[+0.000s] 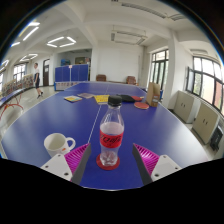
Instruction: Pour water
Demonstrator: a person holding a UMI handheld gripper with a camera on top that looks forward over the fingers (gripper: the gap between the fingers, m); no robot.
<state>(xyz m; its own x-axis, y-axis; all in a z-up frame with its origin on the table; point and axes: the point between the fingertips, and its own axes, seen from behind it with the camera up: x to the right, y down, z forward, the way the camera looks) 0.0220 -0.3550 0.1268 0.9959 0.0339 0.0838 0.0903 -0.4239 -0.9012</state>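
Fingers (108, 160) straddle clear-liquid bottle (111, 138); white mug (57, 144) beside.

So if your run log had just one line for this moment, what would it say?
task: pour water | gripper: open | bottle: upright between fingers, on red coaster | white cup: beside, on blue table | pouring: not begun

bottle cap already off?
No, the red cap sits on the bottle, which stands upright between the open gripper fingers.
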